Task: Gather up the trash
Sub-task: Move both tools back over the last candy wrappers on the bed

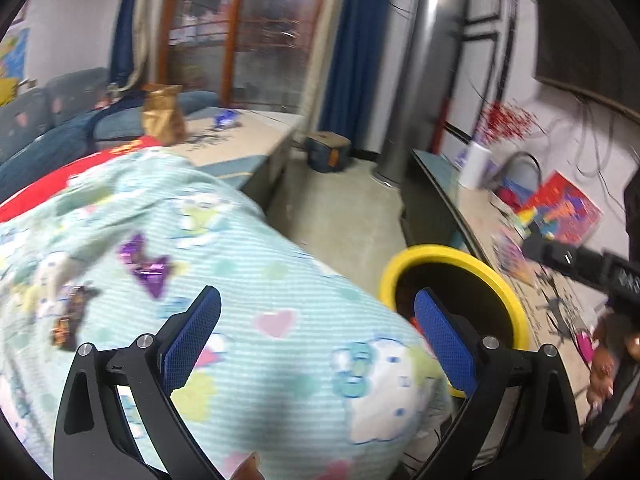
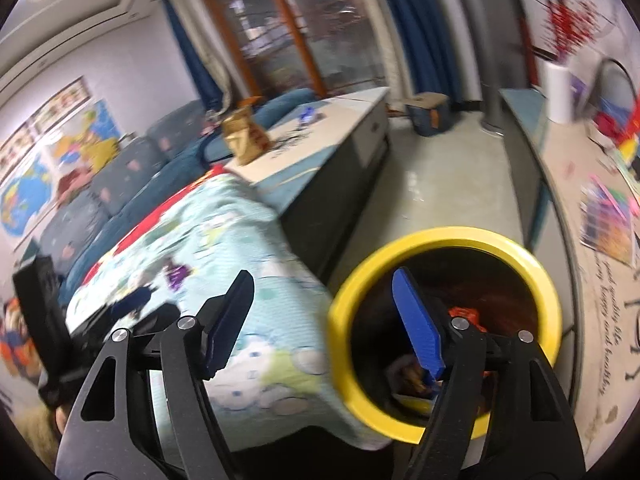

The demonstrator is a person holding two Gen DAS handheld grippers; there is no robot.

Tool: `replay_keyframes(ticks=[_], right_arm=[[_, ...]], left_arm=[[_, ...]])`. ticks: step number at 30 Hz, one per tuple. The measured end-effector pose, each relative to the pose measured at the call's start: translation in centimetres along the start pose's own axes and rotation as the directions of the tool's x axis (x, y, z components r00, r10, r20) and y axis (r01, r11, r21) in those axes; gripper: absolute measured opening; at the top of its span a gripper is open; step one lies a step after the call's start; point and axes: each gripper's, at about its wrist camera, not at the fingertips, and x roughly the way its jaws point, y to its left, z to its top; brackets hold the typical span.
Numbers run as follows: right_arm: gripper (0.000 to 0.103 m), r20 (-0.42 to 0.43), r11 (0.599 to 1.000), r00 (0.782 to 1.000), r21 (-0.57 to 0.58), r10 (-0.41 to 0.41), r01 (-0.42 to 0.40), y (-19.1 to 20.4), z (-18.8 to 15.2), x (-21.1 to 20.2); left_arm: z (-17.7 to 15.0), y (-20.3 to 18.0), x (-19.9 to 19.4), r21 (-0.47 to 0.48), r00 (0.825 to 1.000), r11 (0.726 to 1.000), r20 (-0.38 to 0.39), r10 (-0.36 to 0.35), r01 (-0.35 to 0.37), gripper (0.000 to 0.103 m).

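My left gripper (image 1: 318, 294) is open over a pale green cartoon blanket (image 1: 260, 260), and nothing sits between its blue pads. A purple wrapper (image 1: 148, 268) and a brown wrapper (image 1: 70, 316) lie on the blanket to its left. A dark bin with a yellow rim (image 1: 508, 292) stands just right of the blanket. My right gripper (image 2: 323, 275) is open and empty, its right finger over the bin's yellow rim (image 2: 440, 236) and its left finger over the blanket (image 2: 224, 232). Orange trash (image 2: 464, 314) lies inside the bin. The purple wrapper (image 2: 178, 274) shows on the blanket.
A low table (image 1: 256, 140) beyond the blanket holds a brown paper bag (image 1: 162, 114) and a blue wrapper (image 1: 226, 117). A blue sofa (image 2: 132, 172) runs along the left. A long counter (image 2: 568, 184) with a white vase (image 2: 558, 92) and colourful papers lines the right. A box (image 1: 328, 152) sits on the floor.
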Motion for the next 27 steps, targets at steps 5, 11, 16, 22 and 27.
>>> replay_keyframes(ticks=[5, 11, 16, 22, 27], right_arm=[[0.066, -0.014, 0.997, 0.999, -0.053, 0.052, -0.052, 3.2, -0.3, 0.3], [0.068, -0.039, 0.988, 0.994, -0.115, 0.098, -0.102, 6.2, -0.8, 1.0], [0.068, -0.081, 0.975, 0.987, -0.168, 0.137, -0.149, 9.1, -1.4, 2.6], [0.068, -0.143, 0.949, 0.972, -0.229, 0.187, -0.216, 12.9, -1.9, 5.8], [0.068, -0.227, 0.934, 0.954, -0.256, 0.194, -0.251, 15.2, -1.6, 10.2]], left_arm=[[0.4, 3.0, -1.7, -0.049, 0.997, 0.997, 0.036, 0.062, -0.061, 0.095], [0.2, 6.6, -3.6, -0.108, 0.989, 0.986, 0.056, 0.134, -0.127, 0.095], [-0.3, 10.2, -4.6, -0.169, 0.979, 0.968, 0.044, 0.197, -0.187, 0.095], [-1.0, 14.5, -5.4, -0.220, 0.966, 0.943, 0.007, 0.258, -0.250, 0.095], [-1.9, 17.4, -4.8, -0.266, 0.969, 0.931, -0.068, 0.239, -0.248, 0.078]])
